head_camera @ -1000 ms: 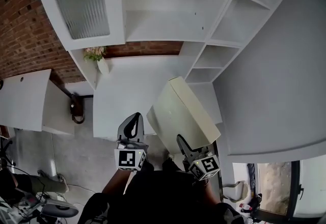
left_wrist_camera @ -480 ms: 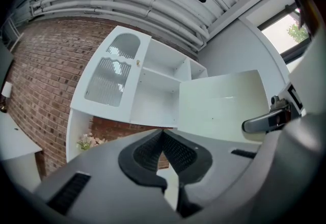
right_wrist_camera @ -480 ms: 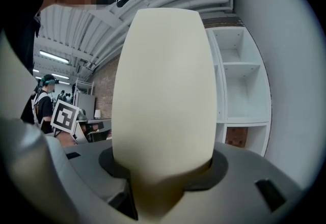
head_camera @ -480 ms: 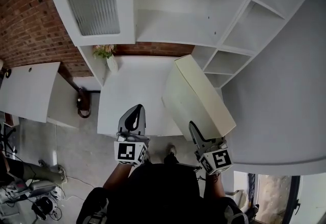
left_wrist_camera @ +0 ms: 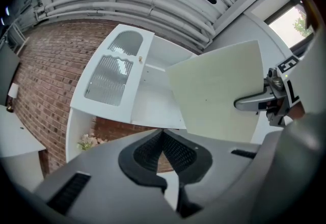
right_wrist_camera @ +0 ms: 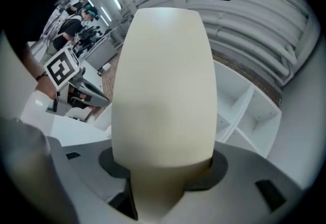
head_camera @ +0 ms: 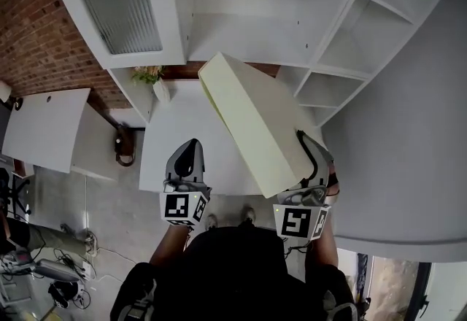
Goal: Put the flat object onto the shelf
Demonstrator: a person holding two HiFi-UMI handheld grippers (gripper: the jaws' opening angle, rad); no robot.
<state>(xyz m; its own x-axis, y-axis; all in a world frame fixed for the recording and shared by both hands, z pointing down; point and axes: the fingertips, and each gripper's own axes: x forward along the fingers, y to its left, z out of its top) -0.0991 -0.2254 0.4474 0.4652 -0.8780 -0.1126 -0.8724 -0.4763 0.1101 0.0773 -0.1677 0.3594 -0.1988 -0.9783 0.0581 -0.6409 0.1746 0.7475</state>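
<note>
The flat object is a cream-coloured flat box, tilted with its far end up toward the white shelf unit. My right gripper is shut on the box's near end, and in the right gripper view the box fills the space between the jaws. My left gripper hangs to the left of the box, apart from it, shut with nothing in it. In the left gripper view its pads meet, with the box and the open shelf bays beyond.
A cabinet door with ribbed glass stands left of the open shelf bays. A small vase of flowers sits below it beside a brick wall. A white counter lies under the box, and a white desk at the left.
The right gripper has risen and swung the box's far end up and to the left, toward the shelf. The left gripper has hardly moved.
</note>
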